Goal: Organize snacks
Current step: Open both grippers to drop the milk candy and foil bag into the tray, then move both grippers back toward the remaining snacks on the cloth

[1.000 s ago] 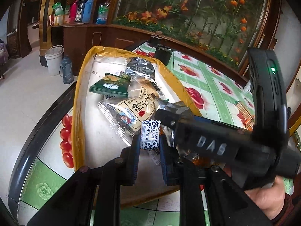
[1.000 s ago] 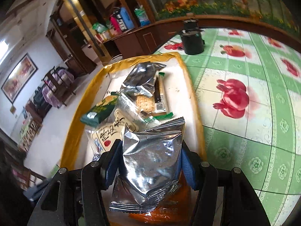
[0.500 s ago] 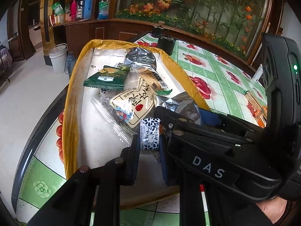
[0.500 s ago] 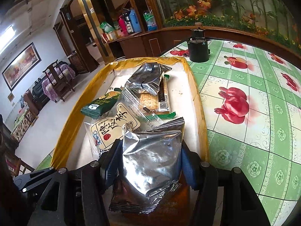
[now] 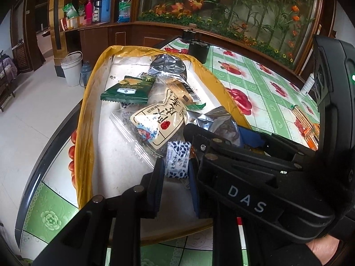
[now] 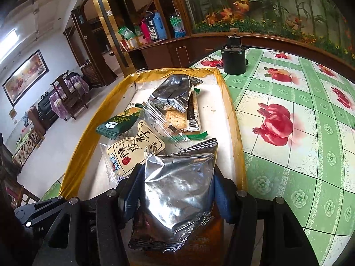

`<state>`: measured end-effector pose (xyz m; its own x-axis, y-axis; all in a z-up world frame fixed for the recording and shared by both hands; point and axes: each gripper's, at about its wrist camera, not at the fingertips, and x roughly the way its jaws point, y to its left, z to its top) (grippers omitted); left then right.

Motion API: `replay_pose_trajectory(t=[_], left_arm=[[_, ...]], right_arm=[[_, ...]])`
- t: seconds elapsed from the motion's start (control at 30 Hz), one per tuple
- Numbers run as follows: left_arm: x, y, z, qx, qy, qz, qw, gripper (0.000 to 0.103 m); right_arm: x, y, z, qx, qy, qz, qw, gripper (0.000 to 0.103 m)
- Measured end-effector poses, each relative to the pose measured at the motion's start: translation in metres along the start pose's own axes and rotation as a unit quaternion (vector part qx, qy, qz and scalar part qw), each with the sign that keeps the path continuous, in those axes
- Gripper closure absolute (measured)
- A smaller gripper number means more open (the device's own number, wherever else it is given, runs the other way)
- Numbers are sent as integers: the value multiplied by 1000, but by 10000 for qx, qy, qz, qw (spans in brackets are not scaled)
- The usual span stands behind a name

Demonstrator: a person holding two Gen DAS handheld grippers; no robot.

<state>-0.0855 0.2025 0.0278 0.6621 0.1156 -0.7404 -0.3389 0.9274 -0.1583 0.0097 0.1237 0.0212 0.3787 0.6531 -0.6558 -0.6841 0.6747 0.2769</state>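
1. The left tongs (image 5: 176, 173) pinch a small blue-and-white patterned sachet (image 5: 177, 161) by its near end, holding it low over the yellow-rimmed tray (image 5: 88, 115), probably to set it among the other snacks.
2. Just ahead of these tongs lies a clear packet with a cream label (image 5: 159, 122); farther ahead and left sits a dark green packet (image 5: 127, 90), leaning on the pile.
3. The right tongs (image 6: 177, 190) squeeze a silver foil bag (image 6: 179, 177) across its width, so it stands upright above the tray's near right corner.
4. Ahead of them, a cracker pack (image 6: 177, 119) lies under another foil bag (image 6: 175, 90).
5. Beyond the tray, a black cylindrical container (image 6: 234, 61) stands on the counter (image 6: 299, 133).
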Motion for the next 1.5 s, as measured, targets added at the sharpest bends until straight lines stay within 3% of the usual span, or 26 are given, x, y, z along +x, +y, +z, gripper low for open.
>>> replay_pose_trajectory(t=[0.37,1.13,1.2,1.27,1.5], left_arm=[[-3,-1,-1,45,-50,100,9999,69],[-5,-1,1,56,-77,86,9999,61],[-8,-1,2,48,-107,105,9999,56],[-14,-1,3,38,-213,188,9996,41],[-34,2,7,18,-429,224,9988,41]], right_arm=[[-2,1,1,-13,-15,6,10000,39],[-18,-2,5,61,-228,72,9997,38],[-20,-3,6,65,-268,75,9996,38],[-23,-3,6,47,-323,54,9995,38],[-39,-3,8,57,-574,44,9983,38]])
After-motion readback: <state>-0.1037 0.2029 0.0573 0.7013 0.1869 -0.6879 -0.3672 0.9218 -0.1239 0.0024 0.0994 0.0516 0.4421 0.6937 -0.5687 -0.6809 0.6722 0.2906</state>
